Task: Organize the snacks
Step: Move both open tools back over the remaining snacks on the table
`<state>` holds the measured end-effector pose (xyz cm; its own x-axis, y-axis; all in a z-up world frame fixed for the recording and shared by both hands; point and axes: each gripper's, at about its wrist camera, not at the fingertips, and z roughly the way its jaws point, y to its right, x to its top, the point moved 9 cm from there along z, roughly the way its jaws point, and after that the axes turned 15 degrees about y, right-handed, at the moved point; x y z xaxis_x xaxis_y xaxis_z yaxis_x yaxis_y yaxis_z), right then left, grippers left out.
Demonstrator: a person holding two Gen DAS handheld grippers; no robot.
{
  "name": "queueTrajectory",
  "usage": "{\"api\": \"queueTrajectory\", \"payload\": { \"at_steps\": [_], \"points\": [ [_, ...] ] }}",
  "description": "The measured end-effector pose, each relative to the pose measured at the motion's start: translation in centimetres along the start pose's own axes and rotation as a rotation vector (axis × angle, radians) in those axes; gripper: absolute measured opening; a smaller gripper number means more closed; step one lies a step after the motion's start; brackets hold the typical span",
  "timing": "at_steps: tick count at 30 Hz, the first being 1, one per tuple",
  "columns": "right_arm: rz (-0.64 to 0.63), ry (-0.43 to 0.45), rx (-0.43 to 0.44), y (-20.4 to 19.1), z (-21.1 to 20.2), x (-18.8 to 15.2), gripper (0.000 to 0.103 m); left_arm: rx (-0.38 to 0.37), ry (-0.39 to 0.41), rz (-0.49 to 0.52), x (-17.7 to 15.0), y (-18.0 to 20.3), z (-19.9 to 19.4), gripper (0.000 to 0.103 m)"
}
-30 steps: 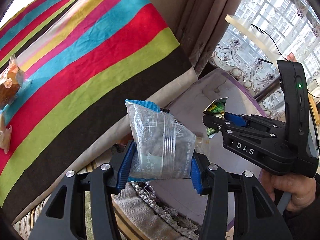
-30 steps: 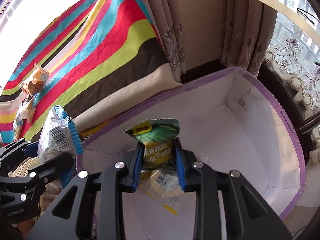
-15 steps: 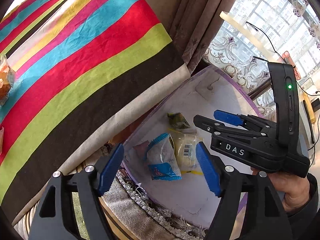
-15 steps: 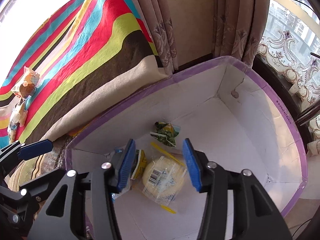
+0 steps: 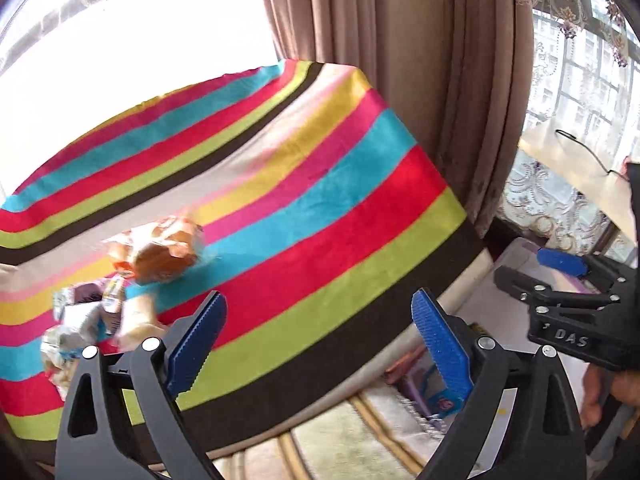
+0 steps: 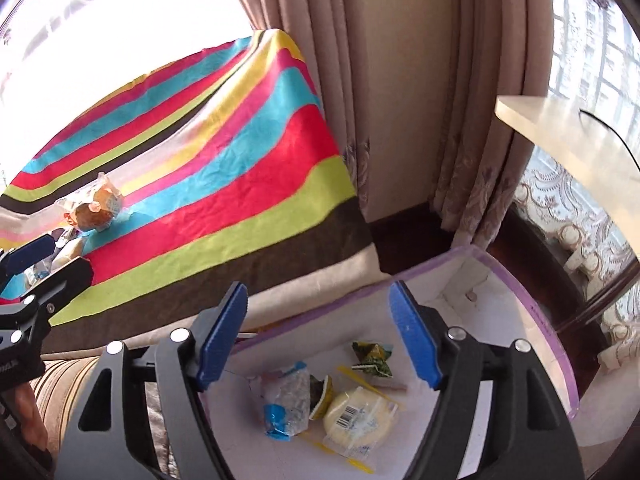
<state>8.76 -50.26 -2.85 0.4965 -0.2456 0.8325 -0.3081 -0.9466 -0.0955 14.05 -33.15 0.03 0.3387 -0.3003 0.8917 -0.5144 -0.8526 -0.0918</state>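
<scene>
Inside the white purple-rimmed box (image 6: 532,312) lie several wrapped snacks (image 6: 356,420), probably because they are already sorted. Both the left gripper (image 5: 316,336) and right gripper (image 6: 320,332) are opening, with nothing between them. More wrapped pastries (image 5: 160,252) wait on the striped cloth (image 5: 320,220).

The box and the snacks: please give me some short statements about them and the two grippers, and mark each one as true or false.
1. The box holds several snack packets. True.
2. The right gripper grips the round yellow packet. False: its jaws are opening with nothing between them, and the packet lies in the box.
3. A bun packet lies on the striped cloth. True.
4. The left gripper holds the clear blue-edged packet. False: its jaws are opening and empty; that packet lies in the box.
5. No snacks are left on the cloth. False: a few packets are there.
</scene>
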Motion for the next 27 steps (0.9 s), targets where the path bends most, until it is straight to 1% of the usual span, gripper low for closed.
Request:
{"api": "queueTrajectory", "payload": {
  "at_steps": [1, 2, 3, 4, 5, 6, 8, 10, 12, 14, 16, 18, 19, 21, 23, 25, 27],
  "points": [
    [-0.016, 0.019, 0.013, -1.0, -0.1, 0.7, 0.077, 0.039, 0.026, 0.019, 0.3, -1.2, -0.3, 0.09],
    [-0.035, 0.031, 0.021, -2.0, -0.2, 1.3, 0.079, 0.07, 0.041, 0.02, 0.5, -2.4, -0.6, 0.093],
    [-0.058, 0.04, 0.028, -3.1, -0.1, 1.8, 0.079, 0.085, 0.047, 0.011, 0.6, -3.5, -0.8, 0.093],
    [-0.075, 0.056, 0.04, -4.4, -0.2, 2.3, 0.079, 0.096, 0.047, 0.005, 0.6, -4.5, -1.0, 0.093],
    [-0.089, 0.072, 0.05, -5.5, -0.2, 2.9, 0.083, 0.117, 0.046, 0.006, 0.5, -5.7, -1.3, 0.093],
    [-0.098, 0.084, 0.058, -6.6, -0.2, 3.3, 0.088, 0.152, 0.046, 0.011, 0.4, -6.8, -1.5, 0.093],
    [-0.112, 0.094, 0.08, -8.8, -0.1, 3.9, 0.094, 0.216, 0.037, 0.003, 0.0, -9.4, -2.0, 0.093],
    [-0.136, 0.112, 0.087, -10.8, 0.0, 4.6, 0.094, 0.274, 0.042, -0.001, -0.4, -11.9, -2.5, 0.093],
    [-0.17, 0.117, 0.074, -12.8, 0.3, 4.8, 0.098, 0.339, 0.04, -0.004, -0.8, -14.5, -3.2, 0.093],
    [-0.195, 0.119, 0.068, -14.6, 0.5, 4.9, 0.099, 0.402, 0.032, 0.005, -1.4, -17.1, -3.9, 0.093],
    [-0.215, 0.148, 0.072, -16.2, 0.5, 5.1, 0.099, 0.425, 0.036, -0.025, -2.0, -20.1, -4.6, 0.093],
    [-0.219, 0.168, 0.086, -17.5, 0.6, 5.4, 0.099, 0.406, 0.041, -0.104, -2.7, -22.9, -5.2, 0.093],
    [-0.204, 0.165, 0.113, -18.3, 0.7, 5.3, 0.099, 0.396, 0.041, -0.152, -3.1, -24.4, -5.6, 0.093],
    [-0.17, 0.158, 0.153, -19.4, 1.2, 5.4, 0.099, 0.434, 0.032, -0.219, -4.0, -27.5, -6.4, 0.093],
    [-0.166, 0.15, 0.168, -20.7, 1.7, 5.2, 0.099, 0.452, 0.038, -0.274, -4.8, -30.1, -7.0, 0.093],
    [-0.174, 0.144, 0.186, -22.3, 2.3, 4.8, 0.099, 0.435, 0.041, -0.353, -5.7, -32.3, -7.1, 0.093],
    [-0.176, 0.132, 0.212, -23.7, 2.8, 4.5, 0.099, 0.452, 0.031, -0.386, -6.6, -34.3, -7.1, 0.091]
  ]
}}
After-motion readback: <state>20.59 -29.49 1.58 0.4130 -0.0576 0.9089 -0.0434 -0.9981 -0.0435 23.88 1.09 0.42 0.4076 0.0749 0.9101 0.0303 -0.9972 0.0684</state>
